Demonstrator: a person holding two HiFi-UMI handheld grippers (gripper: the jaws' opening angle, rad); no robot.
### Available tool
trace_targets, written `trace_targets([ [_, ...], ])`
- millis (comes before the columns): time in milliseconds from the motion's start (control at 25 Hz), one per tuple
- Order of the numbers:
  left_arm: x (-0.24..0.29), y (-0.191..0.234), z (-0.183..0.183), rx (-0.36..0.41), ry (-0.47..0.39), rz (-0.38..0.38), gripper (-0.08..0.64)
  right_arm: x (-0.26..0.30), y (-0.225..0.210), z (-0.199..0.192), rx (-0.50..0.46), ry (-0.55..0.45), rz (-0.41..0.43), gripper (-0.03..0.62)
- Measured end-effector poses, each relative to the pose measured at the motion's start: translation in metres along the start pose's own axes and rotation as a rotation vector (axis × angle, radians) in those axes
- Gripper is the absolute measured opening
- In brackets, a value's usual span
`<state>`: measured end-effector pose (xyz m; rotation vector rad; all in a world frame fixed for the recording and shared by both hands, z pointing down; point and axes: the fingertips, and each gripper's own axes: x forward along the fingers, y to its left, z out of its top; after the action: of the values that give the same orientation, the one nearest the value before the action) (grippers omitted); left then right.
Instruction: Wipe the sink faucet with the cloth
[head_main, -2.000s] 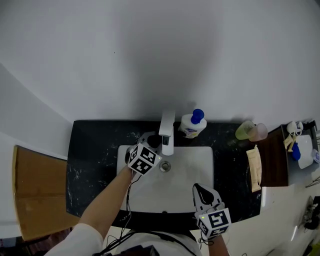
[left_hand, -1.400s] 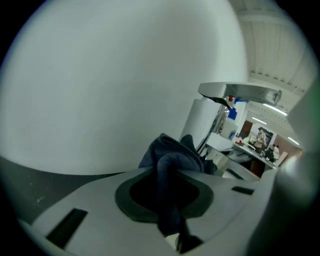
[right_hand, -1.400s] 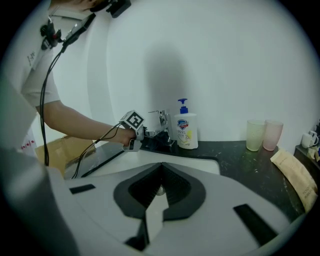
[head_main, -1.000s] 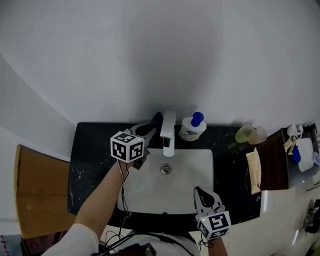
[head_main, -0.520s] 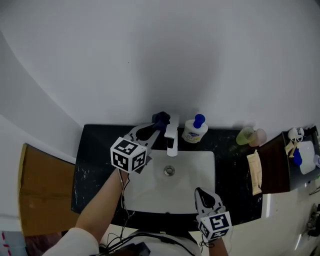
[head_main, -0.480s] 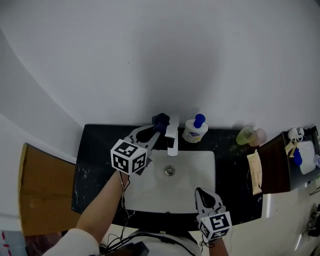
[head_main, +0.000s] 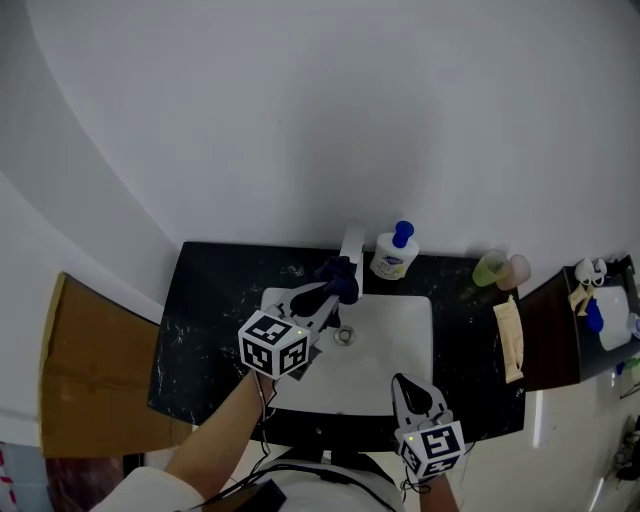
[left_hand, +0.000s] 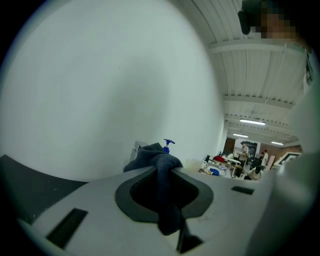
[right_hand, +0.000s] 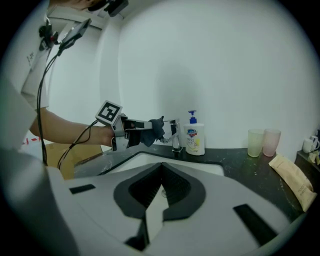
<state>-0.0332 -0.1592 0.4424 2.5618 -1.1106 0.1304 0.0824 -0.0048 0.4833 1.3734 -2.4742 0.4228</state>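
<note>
Right: the faucet (right_hand: 174, 134) stands at the back middle of the sink (head_main: 400, 345), hard against the wall. It is chrome and boxy, and the spout's long axis runs from the wall out over the basin toward the person. The cloth (head_main: 340, 273) is a dark blue bunched wad, sitting on the spout's left flank near the outlet end. The views don't settle whether it is touching or just beside the metal. The left claw (head_main: 333, 290) pinches the cloth at its tips, with a tail hanging down through the jaws. It points roughly level, angling in from the left front toward the spout. So the faucet lies ahead and slightly right of that claw, and judging by this a wipe stroke would need to run along the spout axis, wall to outlet. The right claw (right_hand: 161, 192) has its jaws pressed together on nothing and sits at the sink's near rim, well apart from the faucet, so the left is clearly the working side. A soap bottle (head_main: 395, 258) stands just right of the faucet on the dark marbled table (head_main: 210, 300), close enough to be knocked by a wide sweep.
</note>
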Motion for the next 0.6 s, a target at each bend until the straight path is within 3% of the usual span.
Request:
trace_targets([
  [200, -0.045, -0.017, 0.014, -0.045, -0.073, 0.011, 0.049, -0.017, 0.005, 0.014, -0.005, -0.047, -0.008, -0.002],
  [600, -0.141, -0.047, 0.041, -0.05, -0.203, 0.074, 0.05, -0.037, 0.025, 0.08, -0.061, -0.197, 0.037, -0.002],
])
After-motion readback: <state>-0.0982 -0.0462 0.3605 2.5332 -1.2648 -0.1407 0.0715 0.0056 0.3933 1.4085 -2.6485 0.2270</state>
